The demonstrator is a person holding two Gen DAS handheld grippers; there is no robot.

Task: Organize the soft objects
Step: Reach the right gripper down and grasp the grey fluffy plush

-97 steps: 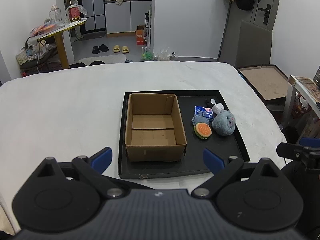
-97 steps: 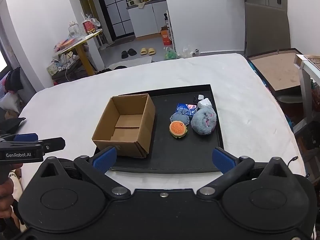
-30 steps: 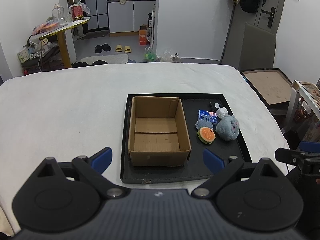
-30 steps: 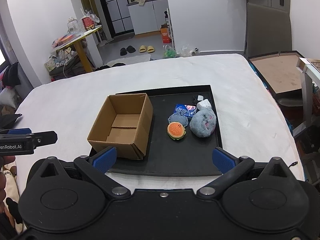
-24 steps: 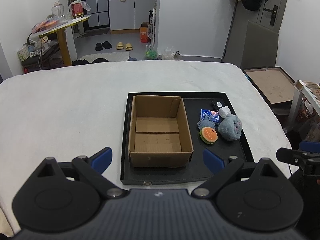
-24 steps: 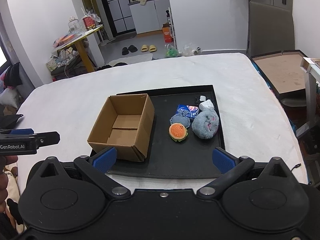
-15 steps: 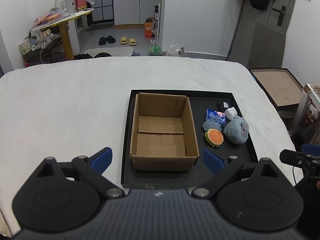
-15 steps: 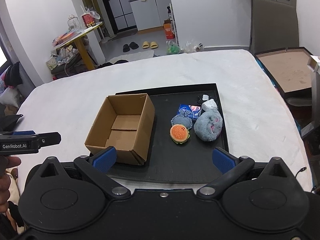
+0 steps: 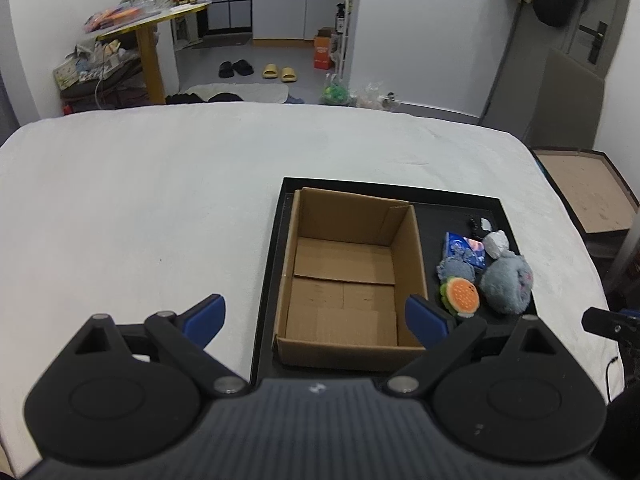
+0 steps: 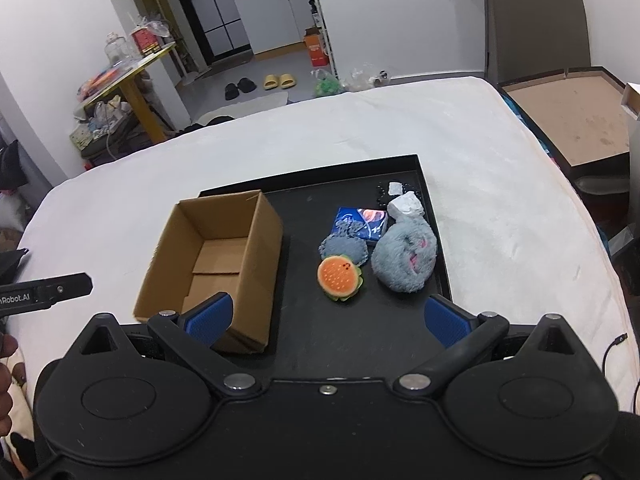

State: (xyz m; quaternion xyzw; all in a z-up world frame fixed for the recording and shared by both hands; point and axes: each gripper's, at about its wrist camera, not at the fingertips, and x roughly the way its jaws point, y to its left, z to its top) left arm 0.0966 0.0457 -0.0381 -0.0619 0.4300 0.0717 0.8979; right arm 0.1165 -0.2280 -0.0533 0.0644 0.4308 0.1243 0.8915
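Observation:
An open, empty cardboard box (image 10: 216, 256) stands on the left of a black tray (image 10: 360, 332); it also shows in the left wrist view (image 9: 348, 276). Right of it lie a grey fluffy plush (image 10: 404, 258), an orange burger plush (image 10: 339, 278), a small grey plush (image 10: 344, 246), a blue packet (image 10: 366, 222) and a white lump (image 10: 406, 205). The same pile shows in the left wrist view, with the grey plush (image 9: 506, 284) and burger plush (image 9: 460, 295). My right gripper (image 10: 327, 318) is open and empty, just short of the burger. My left gripper (image 9: 315, 316) is open and empty over the box's near edge.
The tray (image 9: 492, 208) sits on a white covered table (image 9: 140, 208). A brown framed board (image 10: 568, 116) lies beyond the table's right edge. A yellow side table (image 9: 160, 24) with clutter, slippers (image 9: 276, 72) and bags stand on the floor behind.
Both grippers have moved forward and lower toward the tray; the box and plush toys appear larger. The left view has shifted left. Nothing was grasped.

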